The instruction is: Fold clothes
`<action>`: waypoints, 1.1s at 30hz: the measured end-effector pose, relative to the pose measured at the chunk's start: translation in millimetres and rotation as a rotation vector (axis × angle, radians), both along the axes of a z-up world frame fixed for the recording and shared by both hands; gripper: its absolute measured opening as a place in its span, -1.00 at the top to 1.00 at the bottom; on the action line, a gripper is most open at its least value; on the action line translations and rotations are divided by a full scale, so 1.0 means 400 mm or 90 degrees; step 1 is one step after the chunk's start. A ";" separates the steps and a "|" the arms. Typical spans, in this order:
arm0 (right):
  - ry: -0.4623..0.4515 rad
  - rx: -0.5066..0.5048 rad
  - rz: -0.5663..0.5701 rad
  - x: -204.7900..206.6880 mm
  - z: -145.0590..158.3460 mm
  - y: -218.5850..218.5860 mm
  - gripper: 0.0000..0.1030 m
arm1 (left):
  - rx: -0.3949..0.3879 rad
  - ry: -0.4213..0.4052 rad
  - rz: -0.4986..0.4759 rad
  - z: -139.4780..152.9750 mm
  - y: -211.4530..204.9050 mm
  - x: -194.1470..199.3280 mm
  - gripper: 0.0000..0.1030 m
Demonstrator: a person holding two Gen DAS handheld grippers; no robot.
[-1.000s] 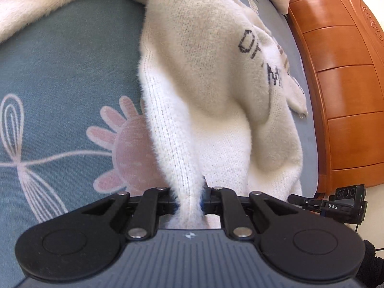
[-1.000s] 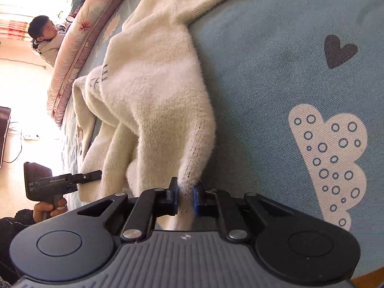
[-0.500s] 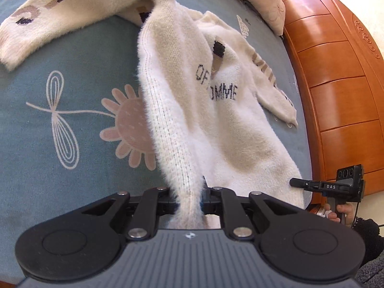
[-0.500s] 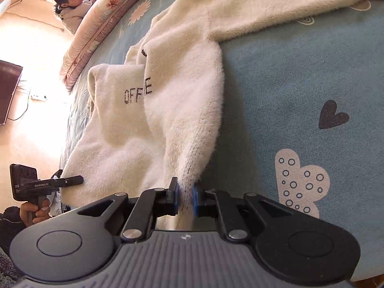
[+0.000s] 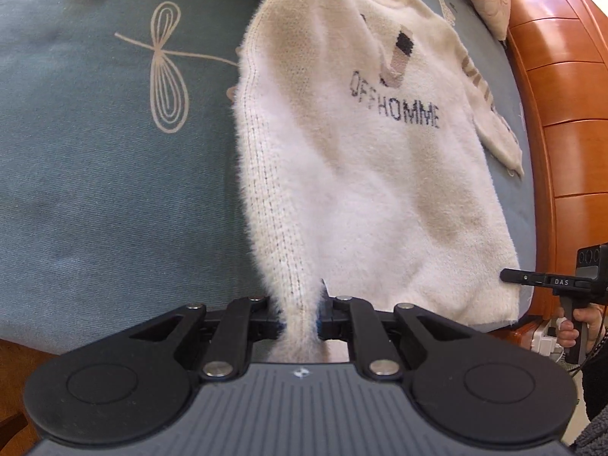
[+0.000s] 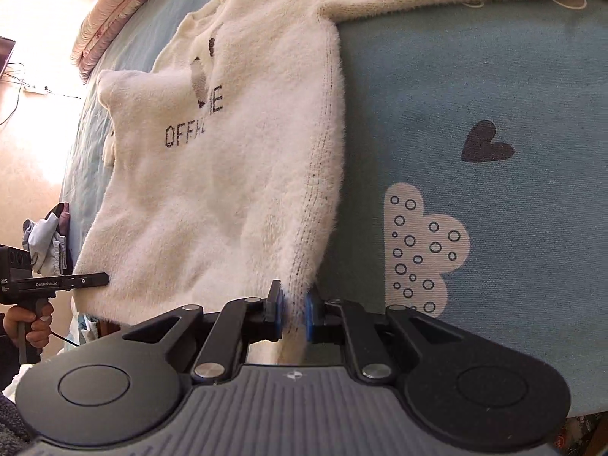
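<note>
- In the left wrist view, the blue-grey bedsheet fills the left of the frame, printed with a cream dragonfly outline.
- At bottom centre, the left gripper is clamped on a corner of the fluffy cream sweater's hem.
- The sweater spreads up the middle of the frame, lying on the sheet, its dark lettering facing up.
- At right stands the orange wooden bed frame.
- In the right wrist view, the sweater covers the left and centre of the frame.
- At bottom centre, the right gripper pinches the hem's other corner between blue pads.
- Right of it, the sheet shows a dark heart above a white bubbled cloud.
</note>
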State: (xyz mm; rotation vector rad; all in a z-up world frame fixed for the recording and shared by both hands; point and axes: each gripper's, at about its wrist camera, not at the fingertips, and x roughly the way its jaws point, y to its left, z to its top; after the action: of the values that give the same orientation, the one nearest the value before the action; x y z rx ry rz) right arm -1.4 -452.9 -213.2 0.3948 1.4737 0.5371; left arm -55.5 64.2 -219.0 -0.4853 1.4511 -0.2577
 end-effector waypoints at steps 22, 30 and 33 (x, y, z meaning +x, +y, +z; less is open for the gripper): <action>-0.233 -0.192 0.050 0.037 0.060 0.151 0.30 | 0.159 -0.150 -0.137 0.052 -0.051 0.143 0.58; -0.356 -0.192 0.105 0.208 -0.049 0.435 0.30 | 0.077 -0.303 -0.230 -0.045 -0.255 0.367 0.53; -0.354 -0.213 0.105 0.200 -0.075 0.434 0.28 | 0.104 -0.286 -0.232 -0.089 -0.236 0.376 0.54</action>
State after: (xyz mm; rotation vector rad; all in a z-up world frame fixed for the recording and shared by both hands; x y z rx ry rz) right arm 78.6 -279.4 -243.2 -0.1381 1.0312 0.4701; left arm 94.8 -30.1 -254.5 -0.0172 1.0987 -0.4996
